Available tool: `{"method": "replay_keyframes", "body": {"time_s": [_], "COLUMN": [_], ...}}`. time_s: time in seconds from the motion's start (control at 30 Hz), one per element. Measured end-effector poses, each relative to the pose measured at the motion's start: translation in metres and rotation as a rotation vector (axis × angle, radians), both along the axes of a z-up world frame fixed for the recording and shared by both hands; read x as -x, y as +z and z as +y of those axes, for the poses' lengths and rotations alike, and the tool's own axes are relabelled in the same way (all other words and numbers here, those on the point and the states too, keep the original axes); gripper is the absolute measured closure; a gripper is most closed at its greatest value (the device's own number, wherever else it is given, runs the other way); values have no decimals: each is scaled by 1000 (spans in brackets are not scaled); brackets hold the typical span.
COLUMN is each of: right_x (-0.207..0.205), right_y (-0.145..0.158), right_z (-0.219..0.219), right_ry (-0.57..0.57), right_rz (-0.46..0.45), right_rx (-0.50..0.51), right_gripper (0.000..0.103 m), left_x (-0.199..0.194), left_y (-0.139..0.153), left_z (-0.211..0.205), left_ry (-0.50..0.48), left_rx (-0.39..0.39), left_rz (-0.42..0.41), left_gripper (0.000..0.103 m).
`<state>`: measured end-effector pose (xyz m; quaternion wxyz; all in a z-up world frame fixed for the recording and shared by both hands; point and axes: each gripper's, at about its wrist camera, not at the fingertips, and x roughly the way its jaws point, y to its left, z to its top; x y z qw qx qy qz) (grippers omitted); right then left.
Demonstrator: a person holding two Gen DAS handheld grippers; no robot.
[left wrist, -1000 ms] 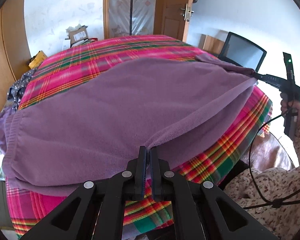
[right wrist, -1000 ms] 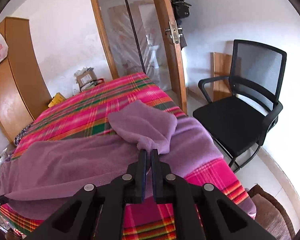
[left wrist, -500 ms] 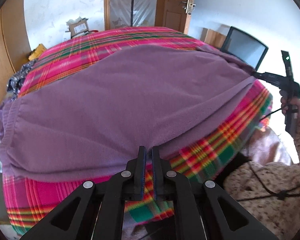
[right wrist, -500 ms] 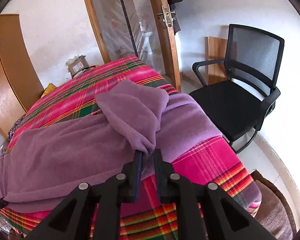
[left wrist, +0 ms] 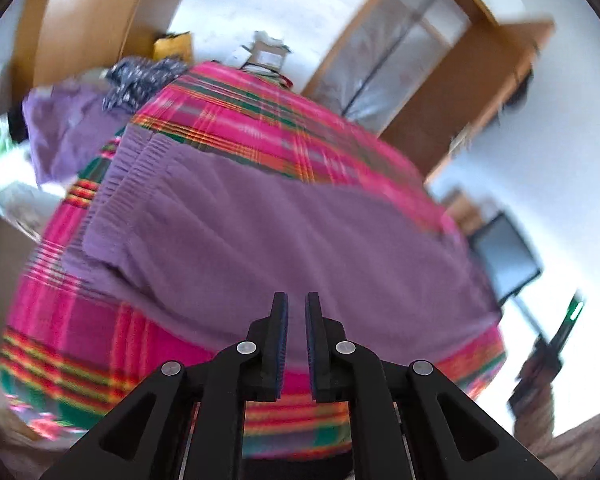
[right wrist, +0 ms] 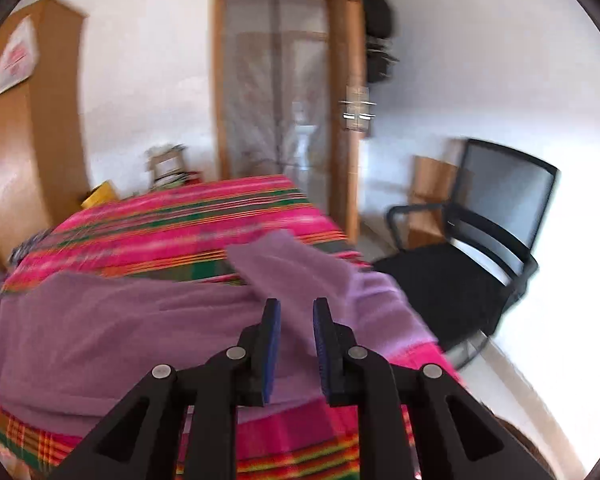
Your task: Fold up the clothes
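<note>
Lying beyond both opening, empty tools (left wrist: 296, 308) (right wrist: 296, 312): purple garment (left wrist: 300, 248).

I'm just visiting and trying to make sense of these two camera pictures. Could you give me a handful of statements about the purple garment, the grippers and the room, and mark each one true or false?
1. The purple garment lies spread on a pink plaid blanket. True.
2. The left gripper is clamped on the garment. False: its jaws are opening, with nothing between them.
3. The right gripper is empty. True: its jaws are opening, the cloth lies behind them.
4. A black office chair stands beside the bed. True.
5. The chair has clothes piled on it. False: its seat is bare.
</note>
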<state>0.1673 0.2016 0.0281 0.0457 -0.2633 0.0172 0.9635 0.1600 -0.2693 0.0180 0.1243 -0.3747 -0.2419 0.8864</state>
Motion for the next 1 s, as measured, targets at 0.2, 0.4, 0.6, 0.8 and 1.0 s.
{"method": "replay_keyframes", "body": {"time_s": [0.2, 0.4, 0.6, 0.8, 1.0], "right_x": [23, 23, 19, 14, 12], "right_y": [-18, -42, -56, -56, -50], "right_z": [-48, -67, -48, -39, -23], "right_ry": [229, 291, 256, 269, 277], "right_rz": [-111, -184, -227, -235, -241], "right_rx": [27, 24, 57, 55, 71], "right_gripper": [86, 86, 86, 86, 86], "left_x": [22, 19, 11, 7, 2], "left_y": [-12, -27, -36, -32, -26], "left_z": [11, 3, -1, -4, -2], "left_ry": [7, 82, 96, 151, 215], "left_rx": [22, 104, 97, 96, 132], "left_rz": [-34, -125, -155, -190, -247], "left_gripper": [94, 94, 94, 94, 94]}}
